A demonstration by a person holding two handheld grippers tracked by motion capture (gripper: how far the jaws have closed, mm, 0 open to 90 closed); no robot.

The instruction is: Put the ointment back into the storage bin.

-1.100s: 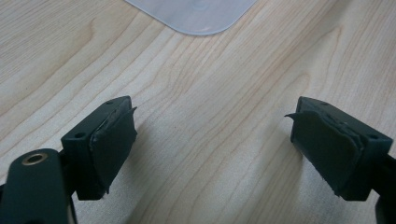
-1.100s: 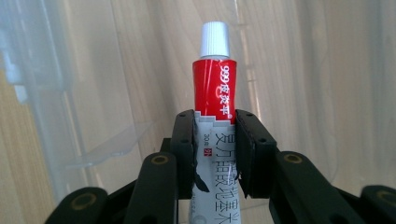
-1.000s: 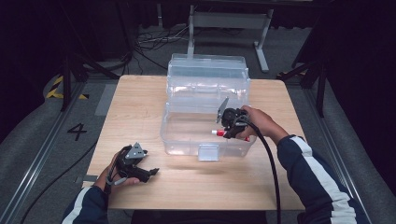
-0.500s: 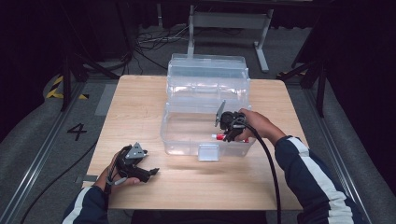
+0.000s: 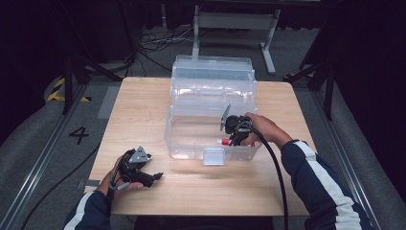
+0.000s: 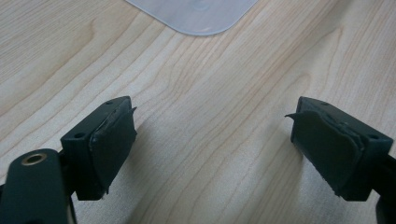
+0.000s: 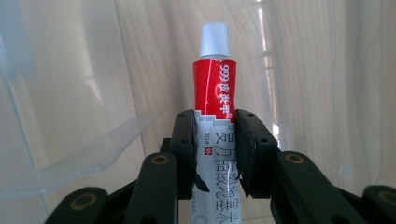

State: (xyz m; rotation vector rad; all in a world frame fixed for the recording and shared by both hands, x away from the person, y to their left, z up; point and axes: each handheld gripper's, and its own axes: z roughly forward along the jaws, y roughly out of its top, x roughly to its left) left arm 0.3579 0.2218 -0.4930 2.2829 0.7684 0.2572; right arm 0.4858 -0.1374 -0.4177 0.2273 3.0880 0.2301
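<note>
So my left gripper (image 5: 154, 177) is parked nearest to me on the wooden table (image 5: 139, 110), near the front left part of it. Its jaws are spread wide with nothing between them, just bare wood grain in the gap (image 6: 212, 140). In the left gripper view a rounded corner of clear plastic (image 6: 196, 16) lies on the table a bit further out, well apart from the pads (image 6: 112, 140).

A bit further in and over to my right, my right gripper (image 5: 223, 142) is dipped into the front compartment of the clear plastic box (image 5: 191, 146), close to the front wall and just behind the latch (image 5: 214, 156). That one is clamped narrow on a tube (image 7: 215, 116): red upper part, white cap, white lower part with print on it. The pads press on both sides of the tube around the line where red meets white, and the cap end sticks out past the jaws. From above you can only catch the red and white tip (image 5: 221, 141) poking left from the gripper, inside the box. I can't tell if the tube touches the box floor.

Beyond that the box's lid section (image 5: 213, 72) stands open toward the far edge of the table. Past the table there's grey floor with cables (image 5: 153, 45) and a metal stand (image 5: 230, 21).
</note>
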